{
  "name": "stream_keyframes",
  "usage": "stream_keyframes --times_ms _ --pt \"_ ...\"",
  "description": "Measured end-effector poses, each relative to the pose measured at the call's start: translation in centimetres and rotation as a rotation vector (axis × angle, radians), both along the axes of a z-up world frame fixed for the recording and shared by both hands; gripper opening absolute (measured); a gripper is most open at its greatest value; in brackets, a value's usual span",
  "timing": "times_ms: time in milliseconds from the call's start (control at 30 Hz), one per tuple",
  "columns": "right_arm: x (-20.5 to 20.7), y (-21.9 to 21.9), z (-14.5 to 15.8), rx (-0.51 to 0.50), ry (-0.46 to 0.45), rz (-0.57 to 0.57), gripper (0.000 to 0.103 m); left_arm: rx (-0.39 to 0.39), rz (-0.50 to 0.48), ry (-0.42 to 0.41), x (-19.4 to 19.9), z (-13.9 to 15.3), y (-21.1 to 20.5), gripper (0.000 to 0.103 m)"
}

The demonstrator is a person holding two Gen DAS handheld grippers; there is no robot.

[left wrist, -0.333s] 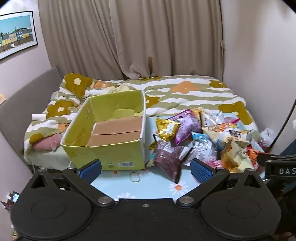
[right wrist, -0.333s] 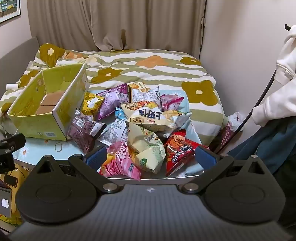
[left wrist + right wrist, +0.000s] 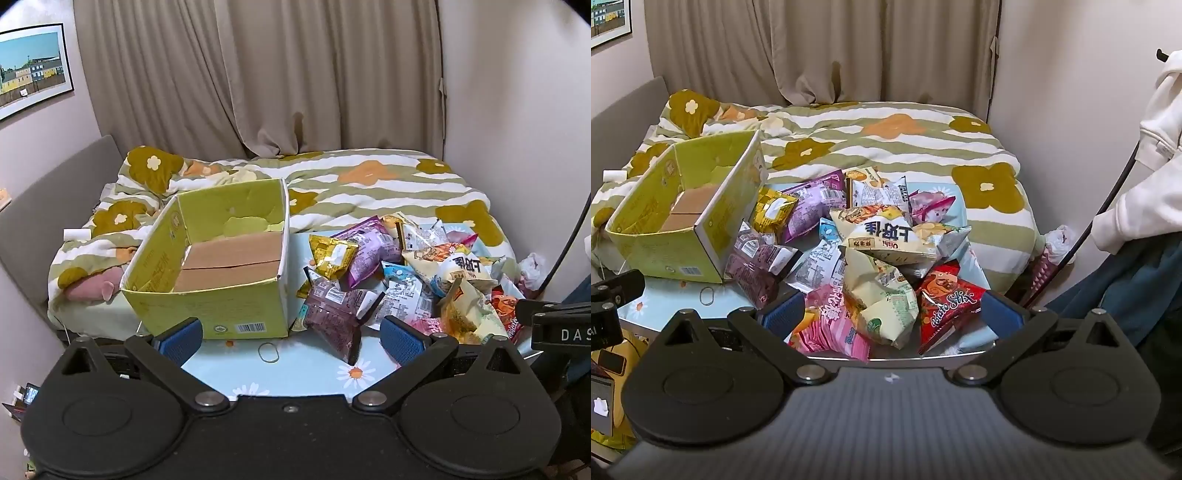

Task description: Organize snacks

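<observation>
On the table, snack bags sit piled right of the empty yellow-green carton. Left gripper and right gripper both spread wide, holding nothing. Looks like pre-grasp; next move: clamp a near bag, drop it in the carton.

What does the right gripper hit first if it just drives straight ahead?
Most likely the cream-and-green snack bag, which lies centred between the open right gripper fingers, flanked by the pink bag and the red Potato Stix bag. Depth is uncertain through the fisheye.
</observation>
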State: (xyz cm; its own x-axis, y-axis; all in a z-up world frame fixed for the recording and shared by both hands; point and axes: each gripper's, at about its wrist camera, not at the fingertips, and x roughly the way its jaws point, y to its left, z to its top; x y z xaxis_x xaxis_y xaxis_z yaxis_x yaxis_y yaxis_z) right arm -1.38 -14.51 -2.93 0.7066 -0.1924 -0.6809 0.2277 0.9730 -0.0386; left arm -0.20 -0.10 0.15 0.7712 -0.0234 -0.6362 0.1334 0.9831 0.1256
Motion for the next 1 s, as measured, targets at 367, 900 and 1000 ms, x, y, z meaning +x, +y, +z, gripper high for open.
stream_keyframes --times_ms 367,900,1000 --pt "0.7 0.1 -0.3 0.014 -0.002 0.008 0.103 0.001 0.001 -0.010 0.3 -0.2 0.4 0.103" --pt "1.2 0.8 -0.5 0.014 -0.005 0.017 0.103 -0.031 0.005 -0.007 0.8 -0.1 1.1 0.103" --pt "1.3 0.8 -0.5 0.013 -0.005 0.019 0.103 -0.029 0.009 -0.006 0.9 -0.1 1.2 0.103"
